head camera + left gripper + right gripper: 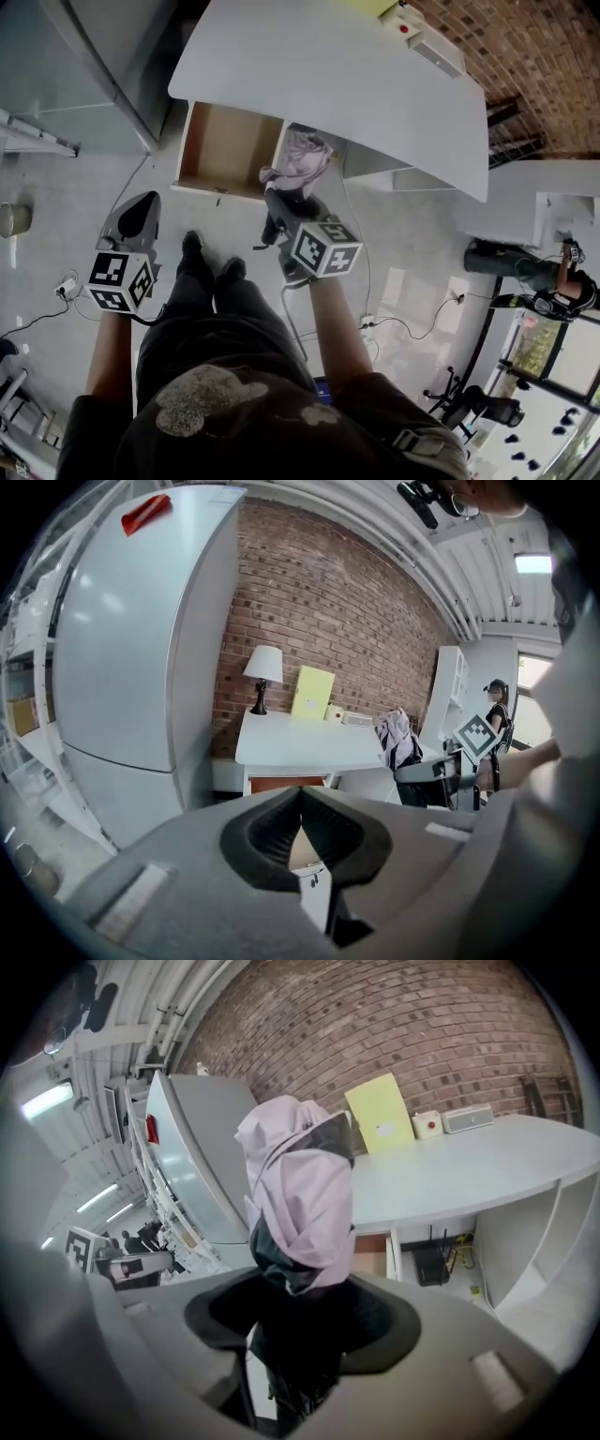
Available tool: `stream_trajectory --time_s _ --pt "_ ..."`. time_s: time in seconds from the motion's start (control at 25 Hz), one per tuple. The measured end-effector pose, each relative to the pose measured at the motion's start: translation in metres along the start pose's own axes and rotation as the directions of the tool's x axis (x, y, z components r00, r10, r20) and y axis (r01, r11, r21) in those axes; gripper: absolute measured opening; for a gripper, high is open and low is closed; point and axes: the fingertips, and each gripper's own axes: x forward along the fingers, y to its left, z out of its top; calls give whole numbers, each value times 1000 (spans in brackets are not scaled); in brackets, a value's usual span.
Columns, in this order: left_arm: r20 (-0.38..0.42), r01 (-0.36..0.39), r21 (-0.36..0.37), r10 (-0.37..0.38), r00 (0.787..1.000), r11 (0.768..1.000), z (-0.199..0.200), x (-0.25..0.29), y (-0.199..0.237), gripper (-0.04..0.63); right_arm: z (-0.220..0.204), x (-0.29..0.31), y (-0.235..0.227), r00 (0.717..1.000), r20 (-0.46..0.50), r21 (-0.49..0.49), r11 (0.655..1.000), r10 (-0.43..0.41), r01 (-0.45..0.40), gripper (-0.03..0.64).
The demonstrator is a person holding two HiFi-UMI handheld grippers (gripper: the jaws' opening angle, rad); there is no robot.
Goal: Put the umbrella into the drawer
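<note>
A folded umbrella (302, 155) with lilac and dark fabric is held just in front of the white desk (375, 84). My right gripper (281, 202) is shut on the umbrella's dark lower part. In the right gripper view the umbrella (300, 1194) stands up out of the right gripper (300, 1312). To the umbrella's left the drawer (225, 141) is pulled out, its wooden inside bare. My left gripper (141, 204) hangs lower left of the drawer, apart from it. In its own view the left gripper (300, 794) has its pads together with nothing between them.
A tall grey fridge (103, 66) stands left of the desk. On the desk are a lamp (263, 667), a yellow folder (380, 1115) and small boxes. My shoes (192, 248) are in front of the drawer. Cables lie on the floor, and another person (553, 281) stands at the right.
</note>
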Motion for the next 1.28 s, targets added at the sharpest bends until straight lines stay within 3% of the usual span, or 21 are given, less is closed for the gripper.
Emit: stream_trajectory --time_s 0.28,0.4,0.72,0.96,1.28 --pt "-47 65 32 -63 997 997 -10 51 43 11 -22 60 -5 991 -111 -73 995 -69 61 239" --pt "-81 102 60 -97 992 993 -23 71 52 11 -40 89 -4 980 -190 -158 987 -64 34 239" --pt "-110 115 10 -114 987 993 -51 106 81 11 -72 158 -15 918 -385 -358 932 -97 -52 239" --pt "-140 101 -11 -102 985 995 -72 121 101 11 -86 201 -20 886 -440 -452 889 -145 -79 239" --pt "-146 98 4 -97 985 995 -82 137 111 11 -109 255 -38 875 -436 -458 889 -208 -17 239"
